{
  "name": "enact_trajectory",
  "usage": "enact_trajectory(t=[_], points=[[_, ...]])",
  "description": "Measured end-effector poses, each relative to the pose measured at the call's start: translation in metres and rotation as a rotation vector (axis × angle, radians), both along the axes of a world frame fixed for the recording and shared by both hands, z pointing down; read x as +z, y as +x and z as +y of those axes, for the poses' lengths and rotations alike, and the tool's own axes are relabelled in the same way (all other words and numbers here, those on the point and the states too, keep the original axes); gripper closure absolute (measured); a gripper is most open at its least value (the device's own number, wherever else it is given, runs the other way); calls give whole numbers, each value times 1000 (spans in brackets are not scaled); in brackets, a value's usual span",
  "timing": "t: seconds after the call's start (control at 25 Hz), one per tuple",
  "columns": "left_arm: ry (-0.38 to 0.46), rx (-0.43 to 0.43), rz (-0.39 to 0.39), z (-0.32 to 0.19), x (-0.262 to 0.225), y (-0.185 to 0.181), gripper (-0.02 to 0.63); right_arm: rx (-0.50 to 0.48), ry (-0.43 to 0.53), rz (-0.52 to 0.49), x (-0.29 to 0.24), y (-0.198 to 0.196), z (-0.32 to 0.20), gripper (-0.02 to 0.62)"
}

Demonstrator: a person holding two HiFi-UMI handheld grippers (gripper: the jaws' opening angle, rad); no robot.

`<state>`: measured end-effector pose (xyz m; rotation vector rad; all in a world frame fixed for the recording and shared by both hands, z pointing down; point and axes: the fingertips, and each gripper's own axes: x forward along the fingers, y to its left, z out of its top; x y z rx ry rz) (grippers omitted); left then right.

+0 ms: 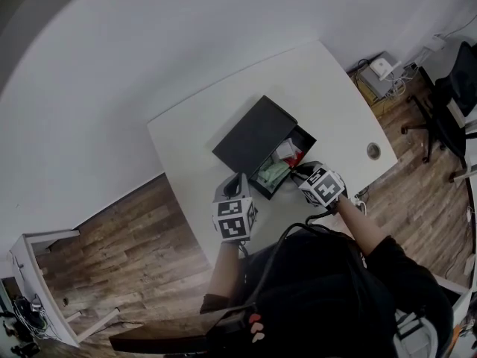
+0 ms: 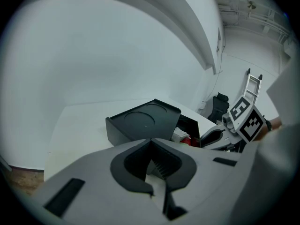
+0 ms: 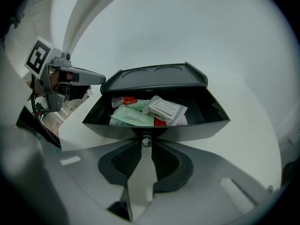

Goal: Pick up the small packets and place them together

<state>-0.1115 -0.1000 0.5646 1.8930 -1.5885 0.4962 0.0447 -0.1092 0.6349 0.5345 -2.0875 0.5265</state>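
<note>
A black box [image 1: 257, 144] stands open on the white table [image 1: 194, 125], its lid tipped back. Inside lie a green packet [image 3: 131, 116], a white packet [image 3: 165, 108] and a red one [image 3: 124, 100]; the green one [image 1: 274, 171] also shows in the head view. My right gripper [image 3: 146, 142] hangs at the box's near wall [image 3: 197, 128], shut on a thin silvery packet [image 3: 140, 177] that runs between its jaws. In the head view my right gripper [image 1: 302, 171] is at the box's right end. My left gripper [image 2: 150, 142] rests beside the box's left end with its tips together and nothing held.
A round cable hole [image 1: 373, 151] sits near the table's right edge. An office chair [image 1: 455, 103] and cables stand on the wooden floor to the right. A white shelf unit [image 1: 37, 274] is at the lower left.
</note>
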Motion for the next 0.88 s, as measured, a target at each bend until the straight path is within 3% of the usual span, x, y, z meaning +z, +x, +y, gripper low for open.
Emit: enact_trajectory(t=[0.4, 0.88], points=[[3, -3, 1, -1, 0, -1, 607, 5, -1, 1, -2, 30, 23, 529], [10, -5, 11, 0, 1, 0, 607, 34, -13, -49, 3, 29, 24, 522]])
